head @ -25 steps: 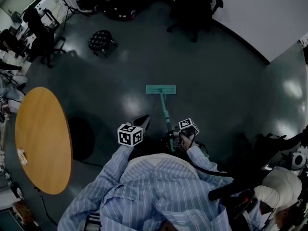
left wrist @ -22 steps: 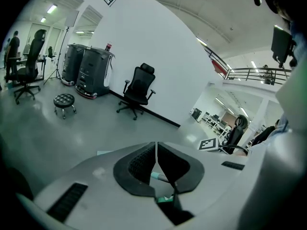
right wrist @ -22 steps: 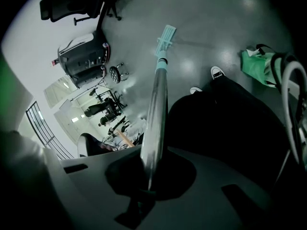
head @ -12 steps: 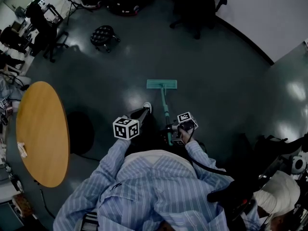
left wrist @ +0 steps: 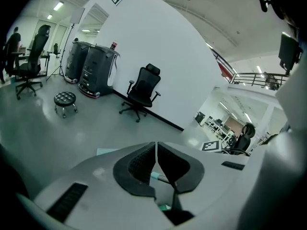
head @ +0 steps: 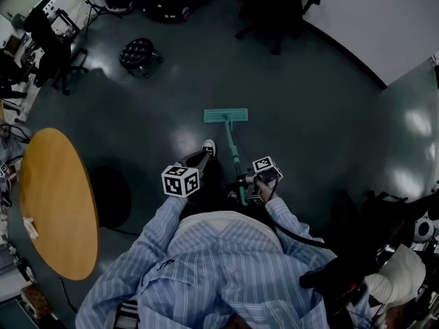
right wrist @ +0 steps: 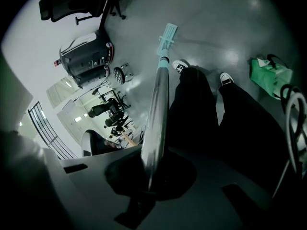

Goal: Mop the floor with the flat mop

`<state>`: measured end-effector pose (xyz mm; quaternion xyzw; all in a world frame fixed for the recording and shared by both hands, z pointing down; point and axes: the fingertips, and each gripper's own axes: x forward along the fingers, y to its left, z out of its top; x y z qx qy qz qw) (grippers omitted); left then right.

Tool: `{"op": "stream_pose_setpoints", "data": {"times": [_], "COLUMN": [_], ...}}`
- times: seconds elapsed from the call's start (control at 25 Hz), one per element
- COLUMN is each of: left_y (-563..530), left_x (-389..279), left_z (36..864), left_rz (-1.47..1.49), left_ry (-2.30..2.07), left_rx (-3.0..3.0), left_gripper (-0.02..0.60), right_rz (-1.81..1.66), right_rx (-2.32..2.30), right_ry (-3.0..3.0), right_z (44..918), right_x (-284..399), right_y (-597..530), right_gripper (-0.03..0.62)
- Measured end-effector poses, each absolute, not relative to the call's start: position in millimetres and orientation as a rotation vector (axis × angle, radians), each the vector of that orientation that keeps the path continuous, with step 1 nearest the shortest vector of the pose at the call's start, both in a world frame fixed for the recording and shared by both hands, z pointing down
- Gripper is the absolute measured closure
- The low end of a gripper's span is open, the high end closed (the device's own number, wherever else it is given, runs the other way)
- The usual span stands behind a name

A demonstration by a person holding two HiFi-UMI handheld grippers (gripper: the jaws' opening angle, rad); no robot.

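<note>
The flat mop lies with its teal head (head: pixel 226 116) flat on the dark floor ahead of me. Its pole (head: pixel 235 157) slants back to my right gripper (head: pixel 252 186), which is shut on it. In the right gripper view the shiny pole (right wrist: pixel 157 109) runs from between the jaws of the right gripper (right wrist: pixel 151 178) down to the mop head (right wrist: pixel 167 35). My left gripper (head: pixel 181 180) hangs left of the pole, apart from it. In its own view the left gripper (left wrist: pixel 156 146) is shut with nothing between the pads, and a bit of teal pole (left wrist: pixel 160 178) shows beyond them.
A round wooden table (head: pixel 55 204) stands at the left. A wheeled stool (head: pixel 137 52) and an office chair (head: pixel 274 12) stand far ahead by the white wall. My shoe (head: pixel 208 146) is beside the pole. A green bag (right wrist: pixel 271 73) lies by my feet, with dark equipment (head: pixel 384 279) at lower right.
The mop head has slid a little farther ahead and to the left. One foot has stepped forward next to the pole. Both grippers stay shut.
</note>
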<state>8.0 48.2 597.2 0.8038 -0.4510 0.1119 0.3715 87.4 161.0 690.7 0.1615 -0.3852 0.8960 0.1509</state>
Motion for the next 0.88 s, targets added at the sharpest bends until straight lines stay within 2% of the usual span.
{"op": "stream_pose_setpoints", "data": {"times": [0.88], "left_y": [-162], "left_x": [-93], "left_z": [630], "left_rz": [0.389], "left_ry": [-1.163], "left_rx": [2.018], "left_gripper": [0.563], "right_rz": [2.558], "right_rx": [0.515], "right_ry": [-1.065], "right_z": [683], "right_x": [24], "right_y": [-66], "right_gripper": [0.577]}}
